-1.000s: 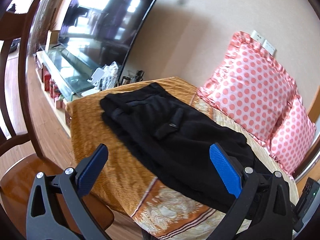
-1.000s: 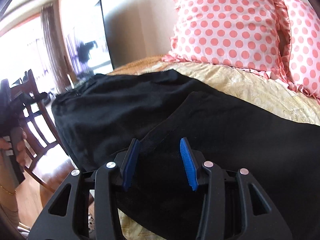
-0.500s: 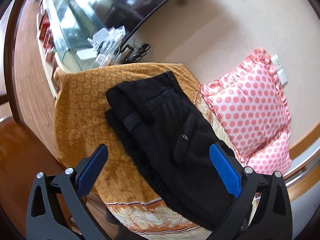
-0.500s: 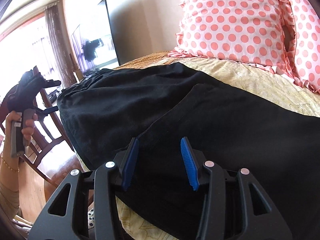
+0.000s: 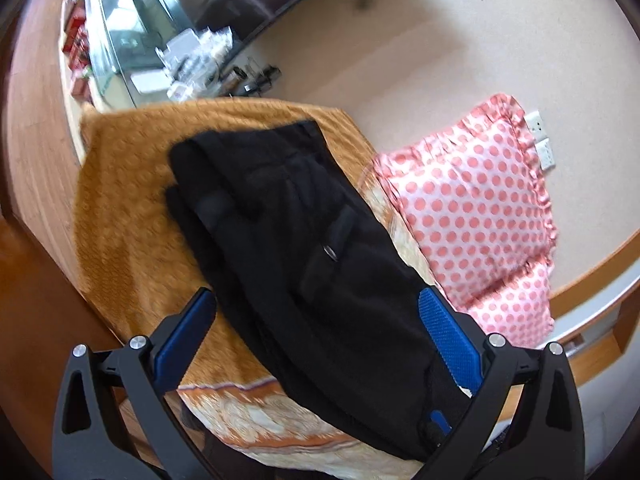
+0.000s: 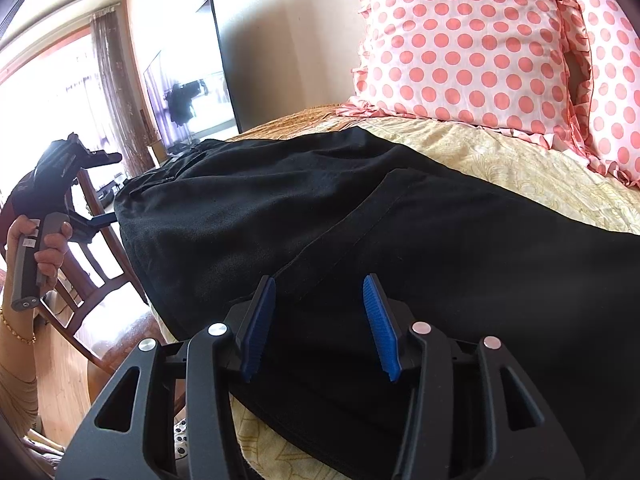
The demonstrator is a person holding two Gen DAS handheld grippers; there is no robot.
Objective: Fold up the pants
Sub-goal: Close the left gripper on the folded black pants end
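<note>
Black pants lie under the parted right tongs.

The pants run off the right and lower edges of the right wrist view, so their leg ends cannot be seen. In the left wrist view their near end passes behind the left gripper's right finger. Small clutter on the TV stand is too blurred to identify. The second pillow is cut off at the right edge.
</note>
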